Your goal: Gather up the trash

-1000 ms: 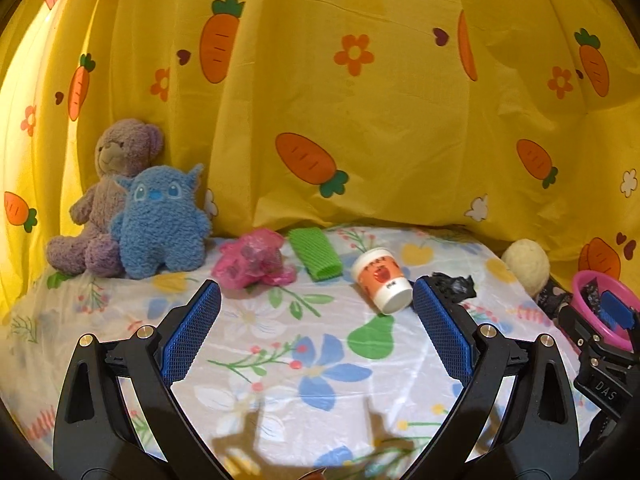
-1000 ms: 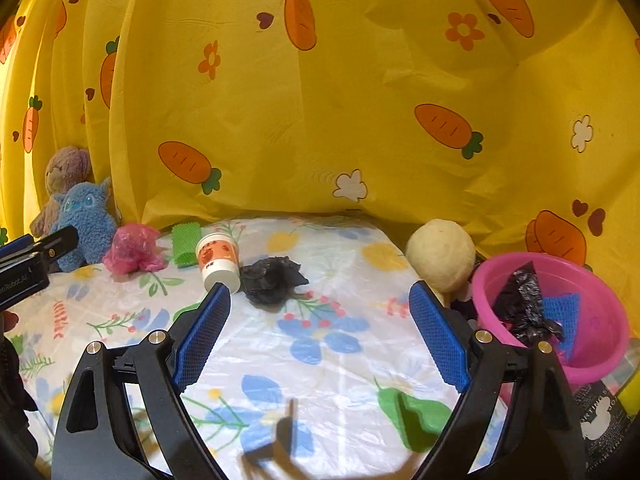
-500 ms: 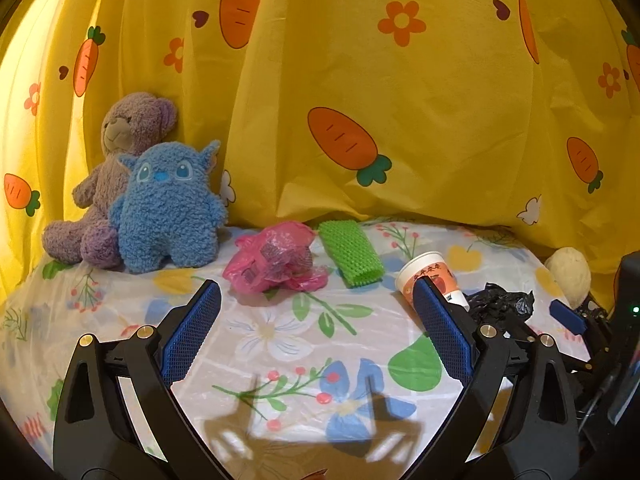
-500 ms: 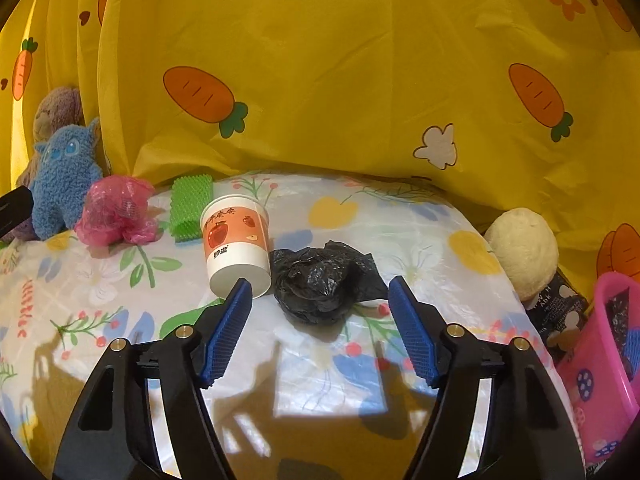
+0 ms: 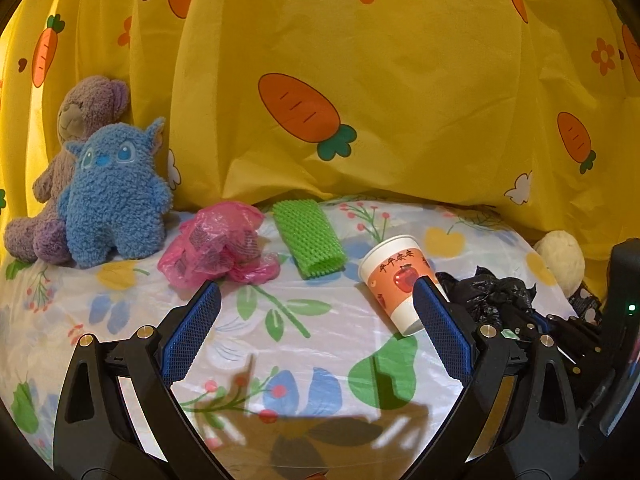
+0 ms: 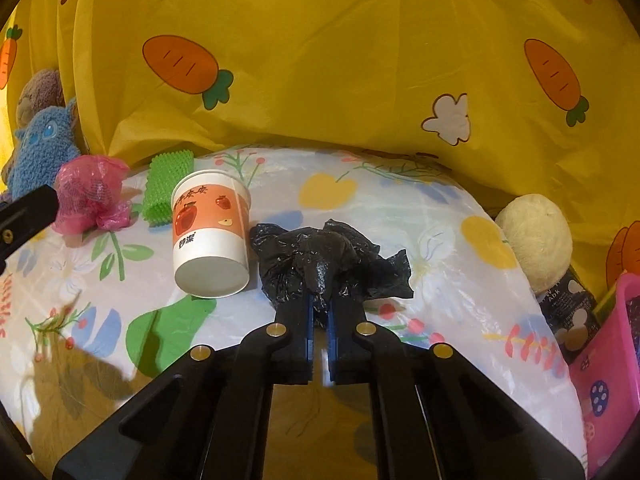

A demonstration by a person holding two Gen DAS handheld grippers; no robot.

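**Right wrist view: jaws clamp onto the black bag**

Right wrist view shows the change plainly: a moment ago the right gripper [image 6: 320, 300] stood wide with the crumpled black plastic bag [image 6: 332, 258] lying between its fingers; its jaws have just been closing, and now the blue pads pinch the near edge of that bag. The bag lies on the flowered sheet [image 6: 400, 208], just beside the tipped paper cup [image 6: 210, 232], whose base faces the camera.

The right gripper angles downward at the bag. From the left wrist, the left gripper [image 5: 316, 320] is spread wide above the sheet with nothing between its pads, also tilted downward; it has come nearer to the clutter, and its right finger overlaps the cup [image 5: 396, 276] in the picture.

Counting: one black bag, one cup, one crumpled pink bag [image 5: 218, 246], one green foam net sleeve [image 5: 310, 238], two plush toys, a purple bear [image 5: 76, 120] and a blue creature [image 5: 108, 196], one cream ball [image 6: 536, 236], and one pink basin [image 6: 604, 364] at the right edge.
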